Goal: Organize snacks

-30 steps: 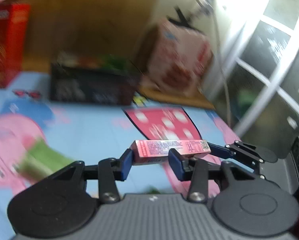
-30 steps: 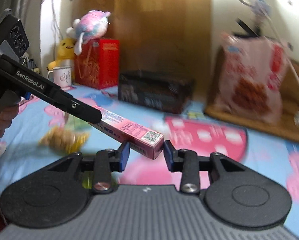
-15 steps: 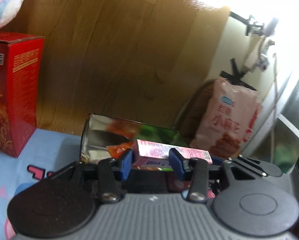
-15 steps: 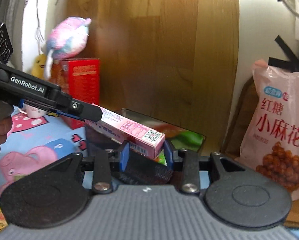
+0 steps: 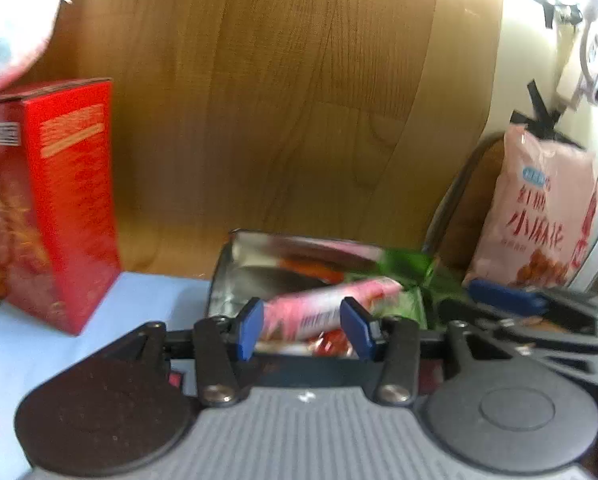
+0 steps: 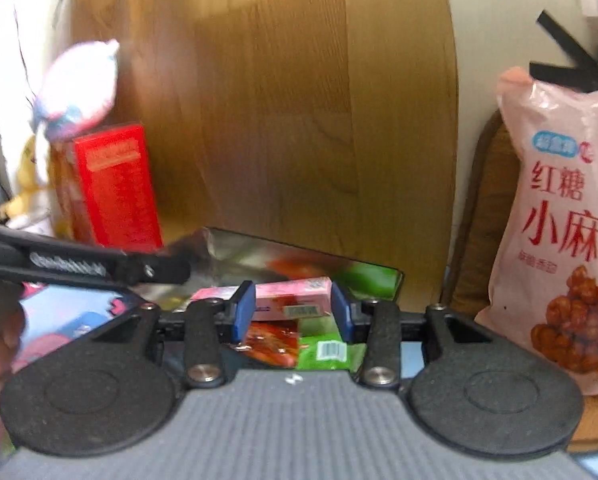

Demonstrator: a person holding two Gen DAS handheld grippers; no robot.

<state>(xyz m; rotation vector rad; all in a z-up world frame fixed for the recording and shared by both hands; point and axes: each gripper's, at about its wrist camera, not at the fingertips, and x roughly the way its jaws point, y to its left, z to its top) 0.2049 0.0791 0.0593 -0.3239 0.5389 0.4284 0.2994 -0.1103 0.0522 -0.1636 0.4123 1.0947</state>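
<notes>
Pink box (image 5: 323,312), one, spans both grippers over the open tin (image 5: 235,264), which holds one red packet (image 6: 271,338) and one green (image 6: 327,350). Left gripper (image 5: 305,326) and right gripper (image 6: 293,312) jaws opening, box between them, contact unclear. Red carton (image 5: 71,208) at 9 o'clock, snack bag (image 6: 563,232) at 3.

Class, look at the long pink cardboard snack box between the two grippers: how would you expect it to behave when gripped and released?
The long pink cardboard snack box probably stays stiff: it spans both grippers unbent. Flat faces suggest it will not roll. With the right gripper and left gripper opening above the foil-lined black box, it likely drops in.
</notes>
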